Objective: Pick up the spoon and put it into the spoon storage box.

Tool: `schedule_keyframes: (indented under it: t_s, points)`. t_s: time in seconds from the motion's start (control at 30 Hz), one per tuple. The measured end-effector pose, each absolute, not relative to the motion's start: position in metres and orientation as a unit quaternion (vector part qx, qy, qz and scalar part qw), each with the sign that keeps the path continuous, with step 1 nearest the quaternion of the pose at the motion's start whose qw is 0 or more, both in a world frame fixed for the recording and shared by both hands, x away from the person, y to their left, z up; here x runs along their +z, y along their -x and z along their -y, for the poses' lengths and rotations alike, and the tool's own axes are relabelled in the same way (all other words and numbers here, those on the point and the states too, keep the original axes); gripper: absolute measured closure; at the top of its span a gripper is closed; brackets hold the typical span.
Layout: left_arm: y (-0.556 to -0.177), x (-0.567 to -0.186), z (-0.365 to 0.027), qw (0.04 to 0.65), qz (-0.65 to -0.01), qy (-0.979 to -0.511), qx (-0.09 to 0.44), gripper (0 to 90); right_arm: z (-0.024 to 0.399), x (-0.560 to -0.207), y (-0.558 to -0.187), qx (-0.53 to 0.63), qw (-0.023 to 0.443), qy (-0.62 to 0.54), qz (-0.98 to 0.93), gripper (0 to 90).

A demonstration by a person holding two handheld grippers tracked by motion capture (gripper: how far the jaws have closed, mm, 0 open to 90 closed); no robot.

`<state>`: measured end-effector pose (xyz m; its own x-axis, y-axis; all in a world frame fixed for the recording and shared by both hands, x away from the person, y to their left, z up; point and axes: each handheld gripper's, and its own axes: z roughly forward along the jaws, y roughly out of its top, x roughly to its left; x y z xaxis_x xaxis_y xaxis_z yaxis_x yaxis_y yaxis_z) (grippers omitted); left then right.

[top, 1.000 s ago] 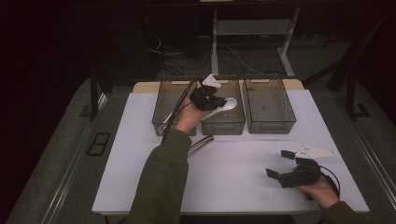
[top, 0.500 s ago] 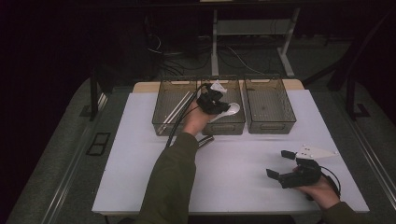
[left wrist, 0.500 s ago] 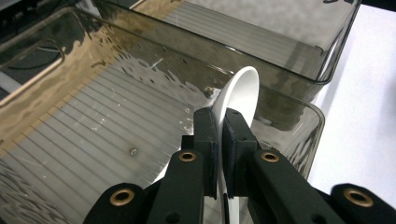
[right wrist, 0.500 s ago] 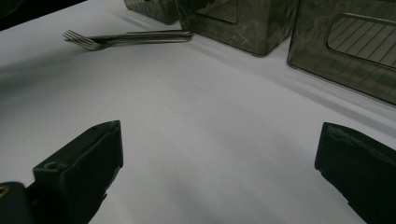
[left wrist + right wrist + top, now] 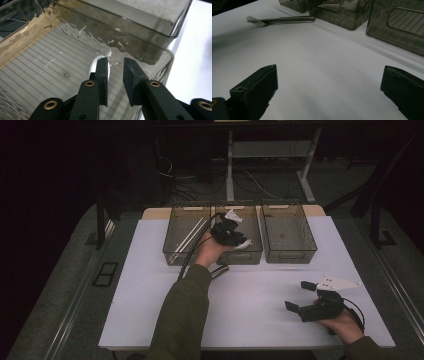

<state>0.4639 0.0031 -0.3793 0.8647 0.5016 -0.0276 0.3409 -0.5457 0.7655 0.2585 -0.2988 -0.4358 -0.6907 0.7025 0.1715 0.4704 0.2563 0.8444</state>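
With its jaws just opening, the left claw (image 5: 115, 65) has let a white spoon (image 5: 95, 63) down into the middle bin (image 5: 248, 256), while a fork (image 5: 279, 20) waits on the surface (image 5: 240, 305) and the right claw (image 5: 301, 296) gapes empty.

A white-topped bench (image 5: 150, 285) is seen with three smoky transparent plastic bins set in a row along its far edge. The left bin (image 5: 186, 233), beside the one under the left gripper, is seen to hold long pale sticks (image 5: 189, 238). The right bin (image 5: 288, 231), further over on the other side, lies well ahead of the right gripper. A metal fork (image 5: 279, 20) lies flat on the bench in front of the bins, far ahead and to the left of the right gripper. Cables (image 5: 260, 182) are scattered on the dark floor beyond the bench.
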Motion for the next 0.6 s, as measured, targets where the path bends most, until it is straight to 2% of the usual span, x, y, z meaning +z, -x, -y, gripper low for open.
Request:
schedule_keyframes:
  t_s: [0.3,0.6]
  points:
    - [-0.444,-0.361,-0.014,0.445,-0.235,-0.861,0.077,52.3,0.299,-0.436,-0.259,0.480,0.121,-0.373,-0.785,1.0]
    - [-0.412,-0.351,-0.033,0.469,-0.245,-0.846,0.058,41.9,0.299,-0.436,-0.256,0.478,0.123,-0.376,-0.784,1.1]
